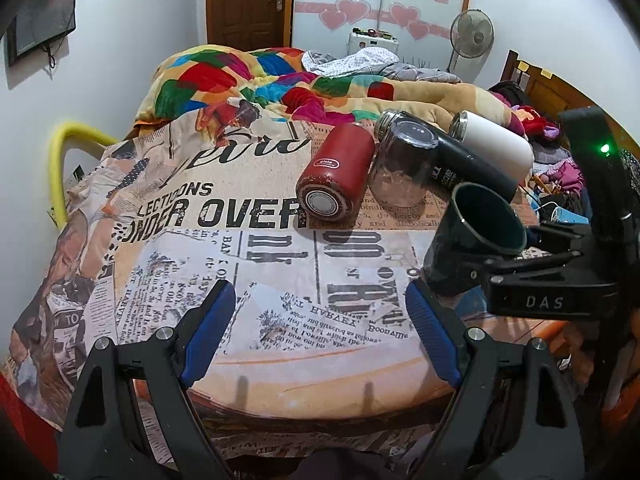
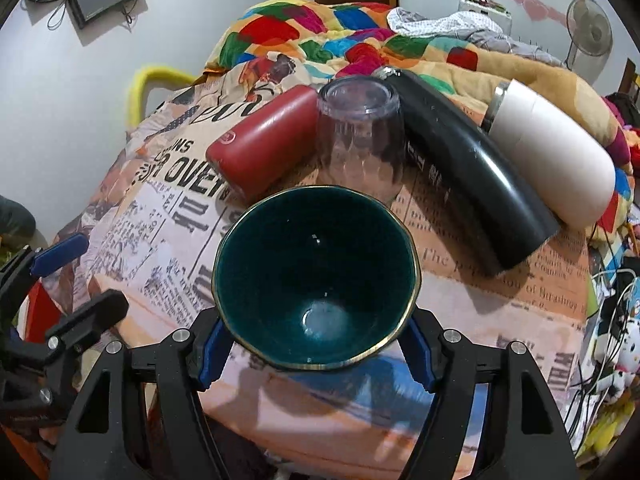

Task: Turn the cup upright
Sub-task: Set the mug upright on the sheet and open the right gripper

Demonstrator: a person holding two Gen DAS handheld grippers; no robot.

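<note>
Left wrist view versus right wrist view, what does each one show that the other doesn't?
Only the left wrist view shows the open left claw up close, the teal cup from outside with the right claw clamping it, and the red flask's base.

Only the right wrist view looks into the cup, showing its pale bottom, held in the right claw.

Both show the red flask, upside-down glass, black flask and white flask on the newspaper-print cloth.
</note>
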